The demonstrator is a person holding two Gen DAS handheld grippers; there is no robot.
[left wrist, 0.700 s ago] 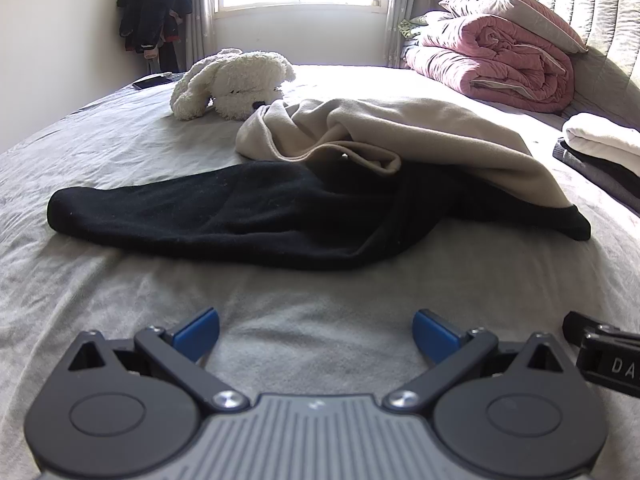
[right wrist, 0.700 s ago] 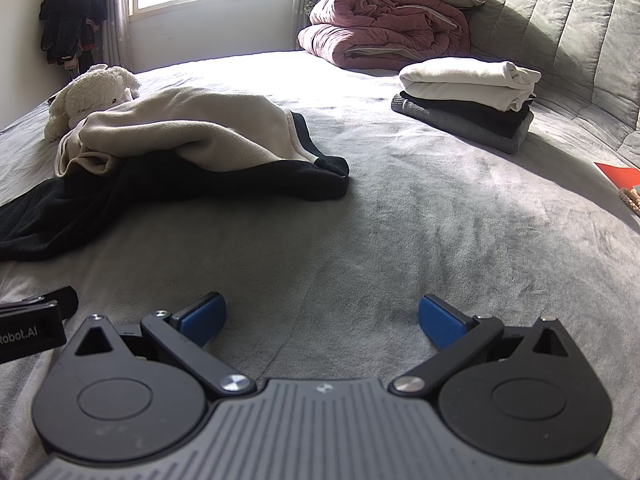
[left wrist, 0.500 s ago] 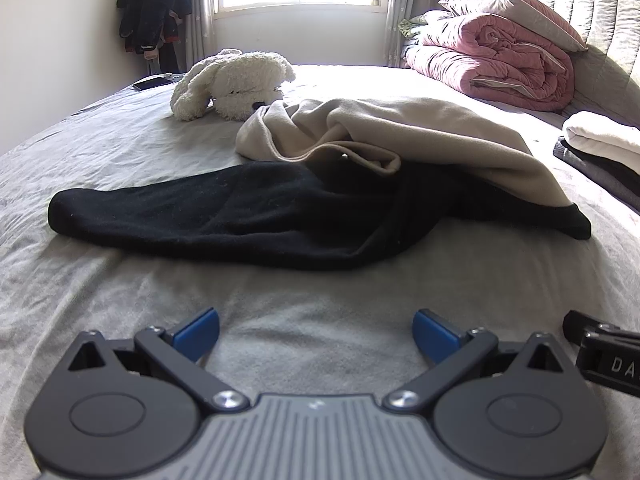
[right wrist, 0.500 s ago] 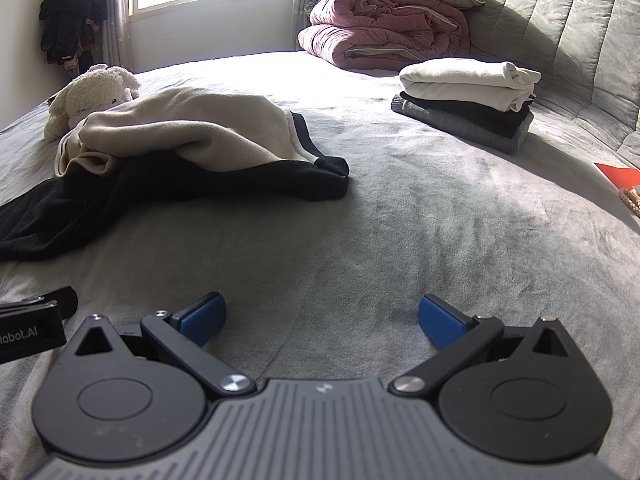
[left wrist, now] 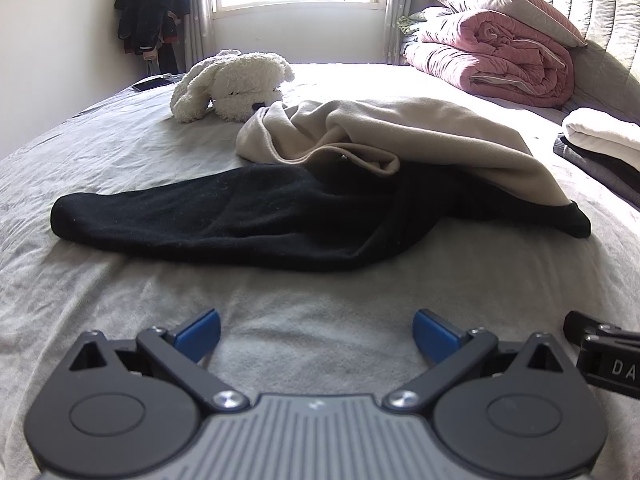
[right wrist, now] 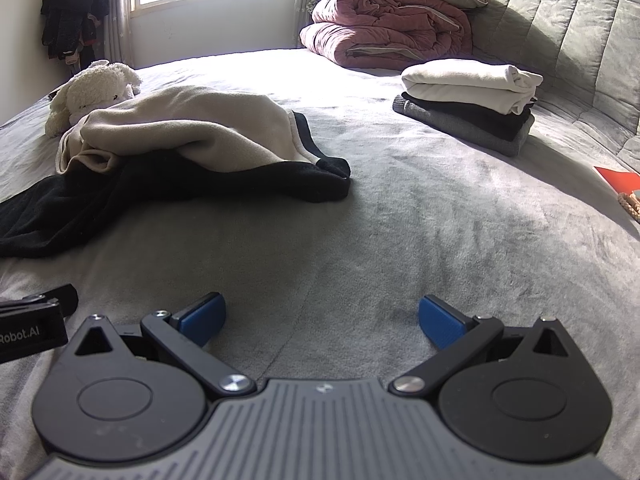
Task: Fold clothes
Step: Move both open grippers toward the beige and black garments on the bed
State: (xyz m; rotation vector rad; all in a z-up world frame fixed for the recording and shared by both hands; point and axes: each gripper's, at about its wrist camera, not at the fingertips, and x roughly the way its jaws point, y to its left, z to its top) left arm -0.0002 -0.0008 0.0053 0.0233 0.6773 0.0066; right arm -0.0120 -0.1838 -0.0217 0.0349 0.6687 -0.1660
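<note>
Plush dog (left wrist: pixel 236 82) far left on bed (left wrist: pixel 120 280), near window. Black garment (left wrist: pixel 224 216) spread unfolded mid-bed; beige garment (left wrist: pixel 420 136) crumpled on top of it, covering its right part. Left gripper (left wrist: pixel 316 330) low over bare sheet, short of black garment, jaws wide apart, nothing between. Right gripper (right wrist: pixel 322 316) just beside it, likewise spread wide and empty. Folded stack (right wrist: pixel 472 100) far right: white over black over grey. Pink quilt (right wrist: pixel 384 28) behind, by headboard.
</note>
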